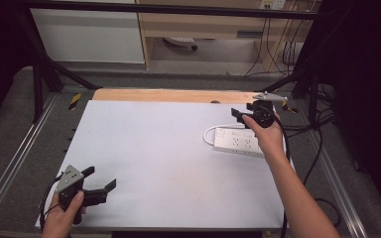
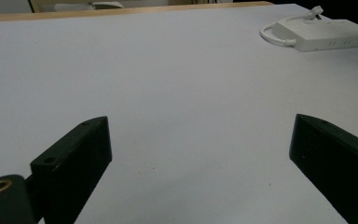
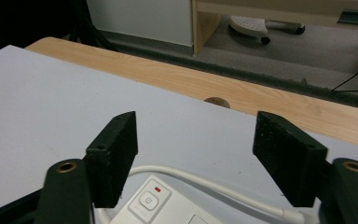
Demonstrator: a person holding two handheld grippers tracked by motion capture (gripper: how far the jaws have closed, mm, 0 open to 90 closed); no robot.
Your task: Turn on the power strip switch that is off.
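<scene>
A white power strip (image 1: pixel 238 143) lies flat near the right edge of the white tabletop (image 1: pixel 168 163), its white cord (image 1: pixel 207 135) looping off its left end. My right gripper (image 1: pixel 243 112) hovers just above the strip's far end, jaws open and nothing between them. In the right gripper view the strip's switch (image 3: pixel 148 200), with a small red mark, sits right below the open right gripper (image 3: pixel 196 135). My left gripper (image 1: pixel 99 177) rests at the table's near left corner, wide open and empty. The left gripper view looks past the open left gripper (image 2: pixel 200 140) across bare table to the power strip (image 2: pixel 326 35).
A wooden strip (image 1: pixel 173 95) runs along the table's far edge, with a round hole (image 3: pixel 216 101) in it. Black frame bars (image 1: pixel 39 74) stand at the far corners. Black cables (image 1: pixel 320 144) hang off the table's right side. Shelving and floor lie beyond.
</scene>
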